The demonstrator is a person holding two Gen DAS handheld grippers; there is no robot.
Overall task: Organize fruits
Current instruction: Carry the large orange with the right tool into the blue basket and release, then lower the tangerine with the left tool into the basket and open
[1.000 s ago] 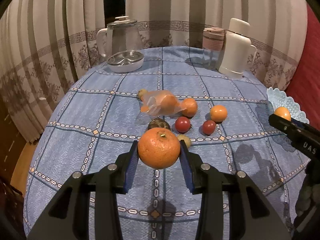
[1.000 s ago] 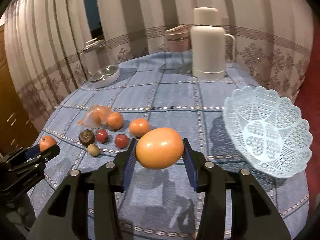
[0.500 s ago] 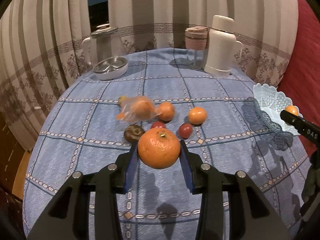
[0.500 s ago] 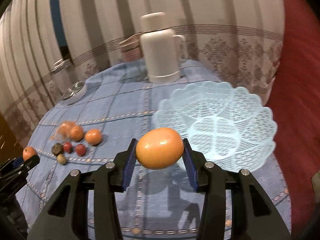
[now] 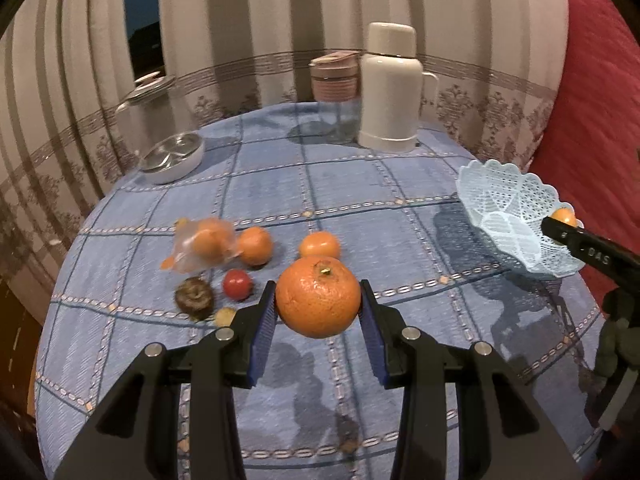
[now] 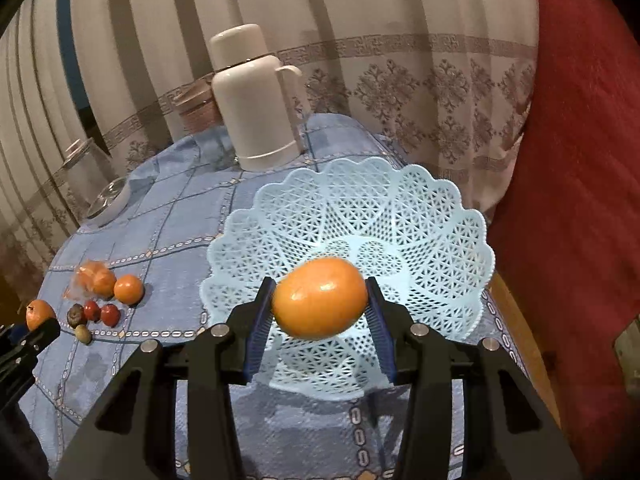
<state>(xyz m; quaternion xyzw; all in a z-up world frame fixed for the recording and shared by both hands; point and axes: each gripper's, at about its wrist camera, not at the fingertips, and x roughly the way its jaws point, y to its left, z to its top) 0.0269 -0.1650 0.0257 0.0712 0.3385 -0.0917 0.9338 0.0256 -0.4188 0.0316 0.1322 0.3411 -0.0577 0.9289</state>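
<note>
My left gripper is shut on a bumpy orange and holds it above the blue checked cloth. My right gripper holds a smooth orange fruit over the pale blue lattice basket. Its jaws are opening, and the fruit, now tilted, still touches both pads. The basket has nothing lying in it. On the cloth lie two mandarins, a bagged mandarin, a red fruit, a brown fruit and a small yellowish one.
A white thermos and a pink-lidded jar stand at the back of the round table. A steel dish sits at the back left. Red upholstery rises beside the basket, and curtains hang behind the table.
Both grippers swung right with their fruit. The right one went from beside the basket to over its middle, and its fruit has tilted. The left one has come closer to the basket.
</note>
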